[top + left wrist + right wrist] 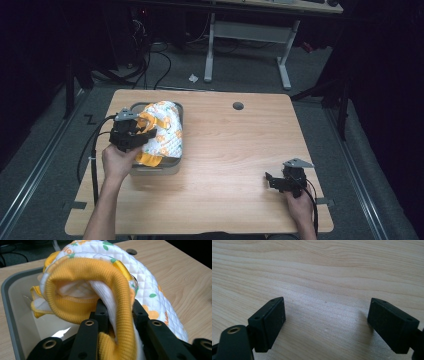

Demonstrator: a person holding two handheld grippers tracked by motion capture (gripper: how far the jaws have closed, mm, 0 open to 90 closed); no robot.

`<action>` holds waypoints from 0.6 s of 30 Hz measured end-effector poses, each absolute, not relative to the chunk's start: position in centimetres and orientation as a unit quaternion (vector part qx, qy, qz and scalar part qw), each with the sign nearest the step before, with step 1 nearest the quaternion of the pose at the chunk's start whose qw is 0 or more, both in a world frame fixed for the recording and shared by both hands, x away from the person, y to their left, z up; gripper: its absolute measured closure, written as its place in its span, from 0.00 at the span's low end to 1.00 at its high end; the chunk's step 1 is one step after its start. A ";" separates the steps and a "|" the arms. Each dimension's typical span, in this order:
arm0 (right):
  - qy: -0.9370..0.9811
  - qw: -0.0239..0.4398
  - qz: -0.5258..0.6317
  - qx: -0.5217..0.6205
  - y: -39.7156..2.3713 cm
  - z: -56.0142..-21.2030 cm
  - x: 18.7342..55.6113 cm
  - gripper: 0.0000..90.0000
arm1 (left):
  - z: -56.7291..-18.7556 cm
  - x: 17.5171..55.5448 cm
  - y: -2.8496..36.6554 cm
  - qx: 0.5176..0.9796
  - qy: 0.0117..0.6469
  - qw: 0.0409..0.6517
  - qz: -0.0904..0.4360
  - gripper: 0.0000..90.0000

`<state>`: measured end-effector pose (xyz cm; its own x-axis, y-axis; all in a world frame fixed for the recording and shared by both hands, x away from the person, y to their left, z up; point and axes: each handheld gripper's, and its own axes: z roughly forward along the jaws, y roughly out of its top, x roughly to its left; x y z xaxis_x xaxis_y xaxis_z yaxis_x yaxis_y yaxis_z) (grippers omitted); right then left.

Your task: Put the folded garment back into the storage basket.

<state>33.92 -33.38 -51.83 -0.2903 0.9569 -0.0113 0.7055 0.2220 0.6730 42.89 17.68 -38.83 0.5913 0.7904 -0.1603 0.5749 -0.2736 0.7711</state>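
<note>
A quilted white garment with orange prints and a yellow ribbed cuff lies half in a grey bin at the table's left. My left gripper is shut on the yellow cuff, which bulges up between its black jaws in the left gripper view; the rest of the garment drapes over the bin's right rim. At the table's front right my right gripper rests low over bare wood. Its jaws stand wide apart with nothing between them.
A round grey cable hole sits in the wooden table top near its far edge. Beyond the table are a white desk frame, cables on the floor and dark surroundings. Both gripper cables trail off the near table edge.
</note>
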 end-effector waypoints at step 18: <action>0.750 0.219 0.287 0.554 -33.4 -51.8 33.9 0.16 | -42.9 45.5 17.5 0.798 0.469 0.359 0.120 0.79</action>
<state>33.91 -33.37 -51.84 -0.2901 0.9569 -0.0110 0.7057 0.2216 0.6730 45.52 17.46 -42.90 0.5310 0.8349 -0.1452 0.6626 -0.3022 0.6853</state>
